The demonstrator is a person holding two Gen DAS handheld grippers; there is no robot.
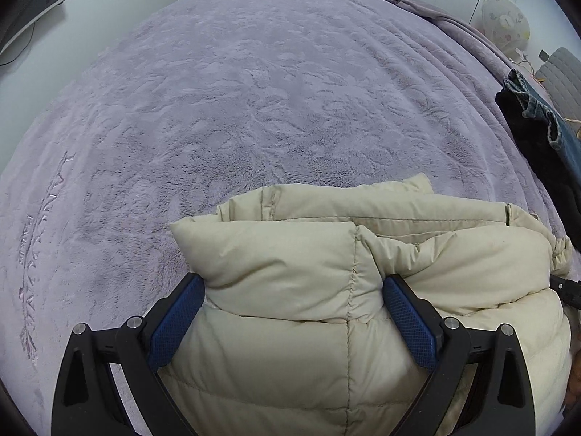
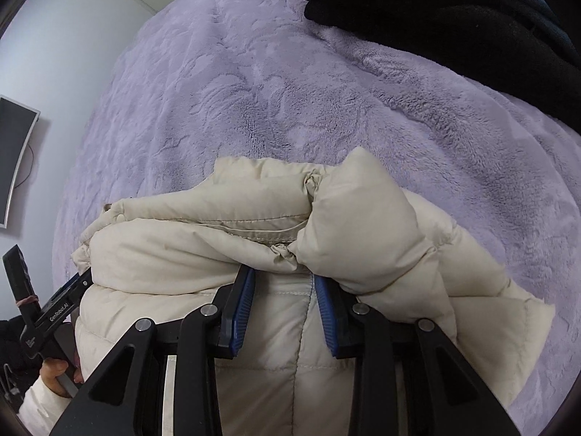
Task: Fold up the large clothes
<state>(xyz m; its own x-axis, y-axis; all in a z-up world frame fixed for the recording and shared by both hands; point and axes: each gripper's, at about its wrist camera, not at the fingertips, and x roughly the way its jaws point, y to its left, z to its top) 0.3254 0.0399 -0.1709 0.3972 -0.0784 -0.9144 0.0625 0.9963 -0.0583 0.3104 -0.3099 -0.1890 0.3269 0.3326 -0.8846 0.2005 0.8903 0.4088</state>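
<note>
A: Left gripper clamps a fat fold of the cream quilted puffer jacket, lower centre of frame, on the lilac plush blanket. Right gripper?

B: Pinching the jacket too. Light, squashy, slick shell imo — grab seams.

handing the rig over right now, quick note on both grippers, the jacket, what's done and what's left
Left gripper: shut on a thick bunch of the cream puffer jacket.
Right gripper: shut on the jacket near its zipper seam.
Jacket: bunched and doubled over at the near edge of the lilac blanket; dark clothes lie at the far right.
Done: both edges gripped, one fold over.
Left: likely lay it down, flatten, finish folding.
</note>
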